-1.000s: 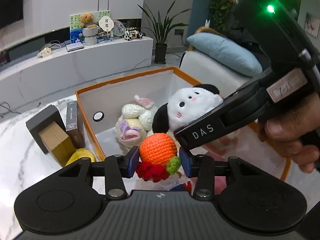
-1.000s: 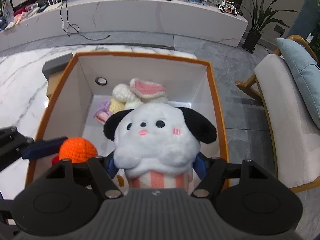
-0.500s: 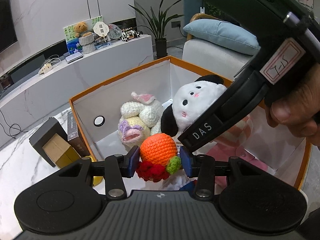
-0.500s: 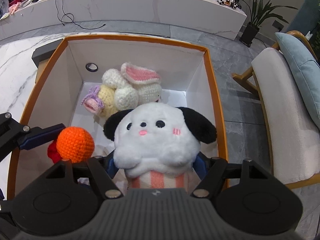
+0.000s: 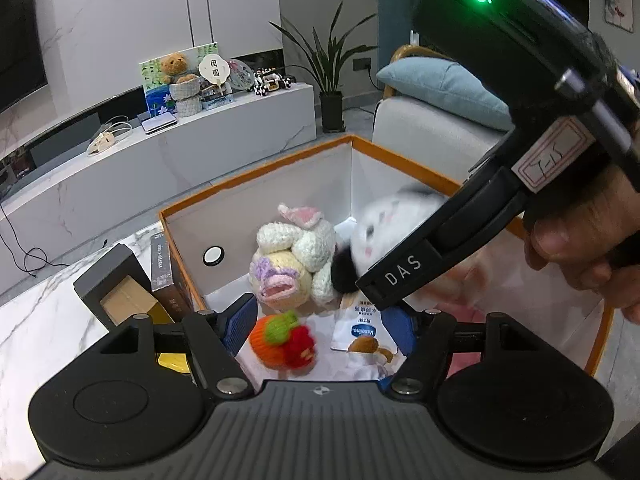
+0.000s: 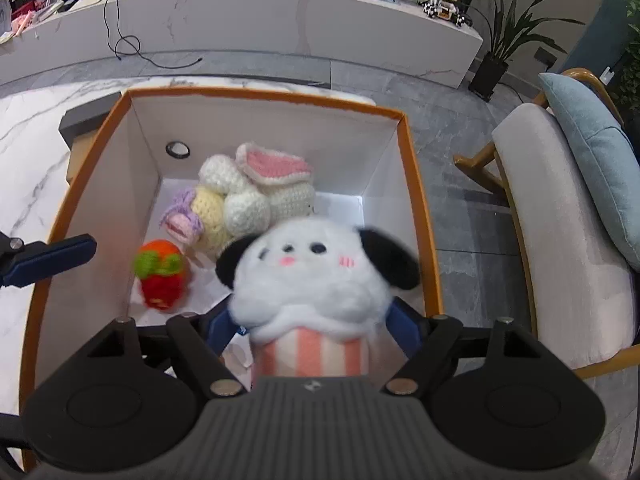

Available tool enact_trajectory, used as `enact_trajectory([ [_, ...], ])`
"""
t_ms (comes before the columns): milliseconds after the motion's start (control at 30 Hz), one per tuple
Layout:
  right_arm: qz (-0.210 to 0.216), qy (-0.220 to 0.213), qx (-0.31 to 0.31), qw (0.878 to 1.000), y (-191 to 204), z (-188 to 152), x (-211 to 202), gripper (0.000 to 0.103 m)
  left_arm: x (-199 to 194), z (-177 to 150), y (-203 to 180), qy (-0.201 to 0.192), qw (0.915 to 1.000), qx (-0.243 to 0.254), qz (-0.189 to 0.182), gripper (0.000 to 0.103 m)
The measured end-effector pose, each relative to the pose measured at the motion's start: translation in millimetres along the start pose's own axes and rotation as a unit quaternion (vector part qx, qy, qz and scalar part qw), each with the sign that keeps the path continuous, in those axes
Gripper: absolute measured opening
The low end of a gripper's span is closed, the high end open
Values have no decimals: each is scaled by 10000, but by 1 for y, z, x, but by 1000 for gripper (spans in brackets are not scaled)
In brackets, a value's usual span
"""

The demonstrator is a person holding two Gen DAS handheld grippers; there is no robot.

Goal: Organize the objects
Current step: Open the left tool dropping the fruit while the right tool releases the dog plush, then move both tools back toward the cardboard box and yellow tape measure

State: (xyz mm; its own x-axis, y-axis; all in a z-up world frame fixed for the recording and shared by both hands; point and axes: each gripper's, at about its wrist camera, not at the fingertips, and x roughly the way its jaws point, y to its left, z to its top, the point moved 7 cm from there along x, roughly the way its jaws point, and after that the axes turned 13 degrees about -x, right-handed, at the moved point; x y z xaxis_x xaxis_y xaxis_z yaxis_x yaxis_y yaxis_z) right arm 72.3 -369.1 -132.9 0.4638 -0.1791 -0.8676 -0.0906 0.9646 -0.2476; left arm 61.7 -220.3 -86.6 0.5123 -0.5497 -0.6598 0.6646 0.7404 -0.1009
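An orange-rimmed white box (image 5: pixel 256 178) (image 6: pixel 260 98) lies under both grippers. My left gripper (image 5: pixel 318 324) hangs over its near corner, jaws opening. The crochet orange-and-strawberry toy (image 5: pixel 284 340) (image 6: pixel 162 276) sits blurred on the box floor below them, free of the pads. My right gripper (image 6: pixel 312 324) points steeply down into the box, its jaws opening too. A white plush dog (image 6: pixel 316 276) (image 5: pixel 384 220) with black ears and a pink-striped body is blurred between its blue fingers, with small gaps at the pads. Crochet bunnies (image 6: pixel 248 196) lie at the back.
A Vaseline packet (image 5: pixel 360 328) lies on the box floor. Dark and brown boxes (image 5: pixel 120 280) stand on the marble table (image 5: pixel 40 320) left of the box. An armchair with a blue cushion (image 6: pixel 560 216) is to the right. A hand (image 5: pixel 580 248) holds the right gripper.
The left jaws spread apart and the crochet toy dropped from between them onto the box floor. The right jaws widened slightly and the plush dog blurred and slipped lower.
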Motion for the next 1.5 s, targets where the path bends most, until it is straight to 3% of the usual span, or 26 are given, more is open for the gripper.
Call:
enact_trajectory([
  [367,-202,-339,163,9991,-7,10,-11,83,-18,11,10,-233,9996,-158,-46,80],
  [700,-179,-704,175,9972,-2,24,-23,83,-58,24,74,-666,9932,-958,69,86],
  [1067,-44,-1021,-79,9947,31,48,-36,83,-57,-3,134,-234,9896,-1304,561,87],
  [1500,458,-1738,-790,9805,107,95,-60,83,-76,-34,176,-87,9861,-1425,849,87],
])
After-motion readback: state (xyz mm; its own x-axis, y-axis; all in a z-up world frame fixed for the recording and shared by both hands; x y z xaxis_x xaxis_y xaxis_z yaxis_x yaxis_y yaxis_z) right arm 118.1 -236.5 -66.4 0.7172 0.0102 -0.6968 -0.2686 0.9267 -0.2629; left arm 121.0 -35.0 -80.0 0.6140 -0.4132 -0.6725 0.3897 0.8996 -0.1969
